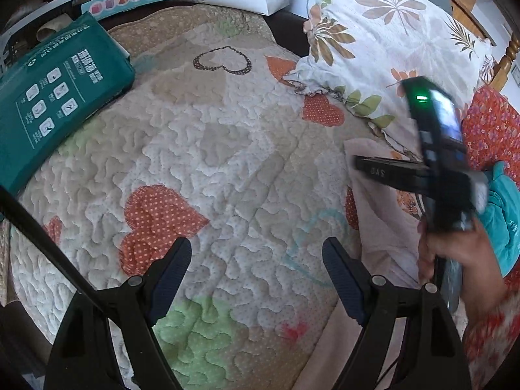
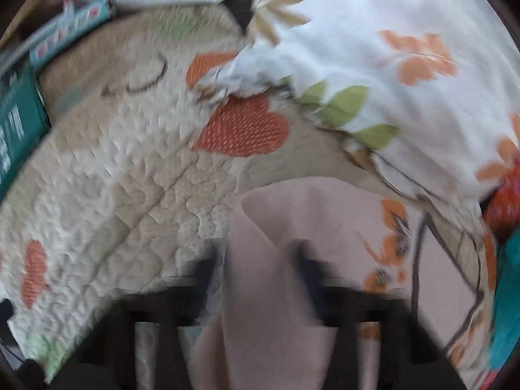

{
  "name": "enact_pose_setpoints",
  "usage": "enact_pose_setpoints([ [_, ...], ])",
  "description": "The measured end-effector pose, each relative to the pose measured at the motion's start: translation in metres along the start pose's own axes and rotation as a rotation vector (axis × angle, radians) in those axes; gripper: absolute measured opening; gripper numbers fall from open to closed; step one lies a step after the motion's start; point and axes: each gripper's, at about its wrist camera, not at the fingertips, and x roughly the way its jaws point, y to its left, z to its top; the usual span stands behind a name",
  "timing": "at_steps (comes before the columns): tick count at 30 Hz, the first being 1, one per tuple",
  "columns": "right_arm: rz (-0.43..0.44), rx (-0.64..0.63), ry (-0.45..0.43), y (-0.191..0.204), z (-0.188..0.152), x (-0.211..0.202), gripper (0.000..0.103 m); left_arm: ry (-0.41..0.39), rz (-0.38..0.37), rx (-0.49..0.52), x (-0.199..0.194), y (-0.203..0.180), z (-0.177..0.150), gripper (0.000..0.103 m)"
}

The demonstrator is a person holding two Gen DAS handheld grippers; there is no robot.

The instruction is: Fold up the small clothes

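On the quilted bed (image 1: 227, 149), the right gripper (image 2: 260, 269) pinches a pink garment (image 2: 276, 308) between its 2 fingers; the left gripper (image 1: 256, 253) hangs open beside it.

Soft, even daylight fills both views, casting only faint shadows and no glare. The left wrist view is sharp except the smeared right gripper (image 1: 448, 169). The right wrist view is motion-blurred throughout. Fisheye bending and dark corners frame both.
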Motion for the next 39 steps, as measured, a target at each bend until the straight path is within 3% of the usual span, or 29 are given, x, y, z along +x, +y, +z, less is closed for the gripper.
enact_pose_setpoints([
  [3, -0.082, 0.009, -0.016, -0.007, 0.017, 0.009, 0.004, 0.001, -0.011, -0.007, -0.001, 0.003, 0.002, 0.082],
  [9, -0.131, 0.17, -0.075, -0.031, 0.045, 0.026, 0.008, 0.006, 0.005, -0.008, 0.005, 0.005, 0.004, 0.082],
  [12, -0.071, 0.184, -0.092, -0.03, 0.035, 0.01, 0.023, 0.006, 0.009, -0.002, 0.005, 0.004, 0.004, 0.082],
  [13, -0.053, 0.188, -0.102, -0.03, 0.031, 0.003, 0.038, 0.003, 0.009, 0.003, 0.003, 0.003, 0.004, 0.082],
  [14, -0.013, 0.203, -0.116, -0.034, 0.019, -0.015, 0.045, 0.001, 0.009, 0.007, 0.002, 0.003, 0.003, 0.082],
  [16, 0.036, 0.223, -0.108, -0.042, 0.0, -0.039, 0.045, 0.001, 0.004, 0.015, 0.0, 0.003, 0.001, 0.082],
  [18, 0.115, 0.269, -0.092, -0.058, -0.036, -0.076, 0.045, 0.004, -0.008, 0.018, -0.002, 0.003, -0.001, 0.082],
  [21, 0.164, 0.365, -0.082, -0.087, -0.092, -0.12, 0.046, 0.021, -0.043, 0.024, -0.005, 0.004, -0.008, 0.082],
  [26, 0.068, 0.522, -0.077, -0.147, -0.225, -0.175, 0.053, 0.069, -0.141, 0.098, -0.006, -0.005, -0.033, 0.082],
  [27, 0.037, 0.581, -0.069, -0.16, -0.265, -0.183, 0.054, 0.094, -0.178, 0.114, -0.004, -0.008, -0.041, 0.08],
  [30, 0.033, 0.75, -0.044, -0.185, -0.344, -0.185, 0.055, 0.22, -0.278, 0.138, 0.013, -0.016, -0.069, 0.064],
  [32, 0.048, 0.849, -0.031, -0.195, -0.39, -0.181, 0.055, 0.277, -0.288, 0.149, 0.024, -0.019, -0.087, 0.054],
  [35, 0.132, 0.97, -0.041, -0.192, -0.442, -0.164, 0.055, 0.205, -0.238, 0.24, 0.016, -0.03, -0.106, 0.053],
  [37, 0.139, 0.968, -0.115, -0.183, -0.45, -0.168, 0.056, 0.215, -0.262, 0.266, 0.012, -0.035, -0.118, 0.051],
  [39, 0.214, 0.961, -0.153, -0.173, -0.455, -0.169, 0.056, 0.212, -0.283, 0.272, 0.006, -0.035, -0.135, 0.046],
])
